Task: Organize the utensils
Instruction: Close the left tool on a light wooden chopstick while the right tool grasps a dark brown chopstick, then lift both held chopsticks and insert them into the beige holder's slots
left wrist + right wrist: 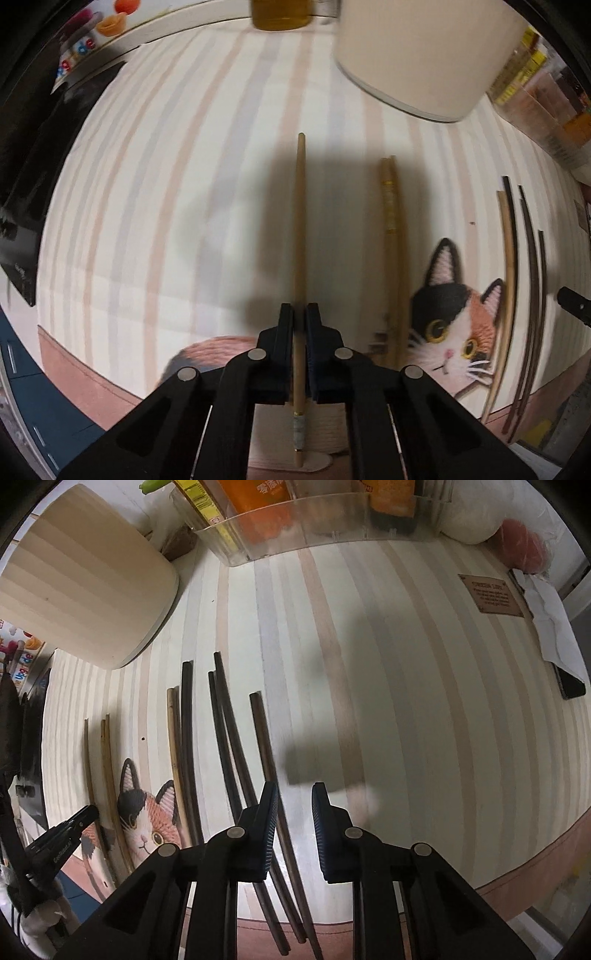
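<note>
On the striped placemat, left of its embroidered cat, the left gripper is clenched on a light wooden chopstick. Right of the cat, the right gripper stands part-way apart over a dark chopstick, its pads not pressing it. A cream container stands beyond the cat.

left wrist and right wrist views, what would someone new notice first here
The embroidered calico cat face on the striped placemat stands out, at the mat's near edge between the light and dark chopsticks. In the left wrist view the left hand-held gripper is clamped on a light wooden chopstick. A large cream container stands at the mat's far side.
</note>
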Tool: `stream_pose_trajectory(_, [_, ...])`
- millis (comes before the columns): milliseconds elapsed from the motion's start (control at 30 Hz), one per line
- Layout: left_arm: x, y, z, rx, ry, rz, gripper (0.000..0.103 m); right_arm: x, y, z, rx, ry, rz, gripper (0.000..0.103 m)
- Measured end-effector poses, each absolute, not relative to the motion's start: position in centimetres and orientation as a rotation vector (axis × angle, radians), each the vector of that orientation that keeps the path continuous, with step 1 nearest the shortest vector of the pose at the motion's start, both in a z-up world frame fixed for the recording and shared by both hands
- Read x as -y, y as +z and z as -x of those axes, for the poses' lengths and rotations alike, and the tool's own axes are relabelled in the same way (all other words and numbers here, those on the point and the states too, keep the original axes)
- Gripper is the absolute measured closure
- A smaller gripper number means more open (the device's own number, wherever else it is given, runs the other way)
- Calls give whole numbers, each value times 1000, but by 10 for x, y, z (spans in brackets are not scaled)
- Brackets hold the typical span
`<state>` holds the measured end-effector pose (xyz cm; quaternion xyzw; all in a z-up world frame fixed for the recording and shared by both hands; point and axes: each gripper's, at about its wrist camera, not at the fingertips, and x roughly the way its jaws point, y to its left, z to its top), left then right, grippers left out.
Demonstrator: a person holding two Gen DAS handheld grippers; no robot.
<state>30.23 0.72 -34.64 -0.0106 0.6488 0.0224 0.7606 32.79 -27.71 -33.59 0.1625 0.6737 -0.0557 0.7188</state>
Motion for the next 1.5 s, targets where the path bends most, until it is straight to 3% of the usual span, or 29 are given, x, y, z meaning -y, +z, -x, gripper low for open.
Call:
stream_pose_trajectory(333, [-13, -344, -269, -1439, 58, 34, 99, 261, -356, -351, -1560, -52, -313, 84])
stream_pose_trajectory(433, [-9, -343, -260, -1446, 55, 56, 99, 250, -357, -358, -1563, -59, -226, 97])
stream_pose_trajectory(867, [-22, -345, -300, -1475, 49, 148, 93, 255, -361, -371, -1700, -65, -156, 96])
stream_pose_trajectory(1133, [-13, -345, -336, -1479, 25, 29, 94, 253, -366, -404, -1759, -70, -109, 96])
stream_pose_trajectory(1233, [-3, -347, -337, -1468, 8, -8, 99, 245, -370, -414, -1763, -82, -85, 96])
stream_pose_trajectory(1500, [21, -343, -327, -1426, 2, -32, 99, 232, -363, -399, -1686, -119, -87, 97])
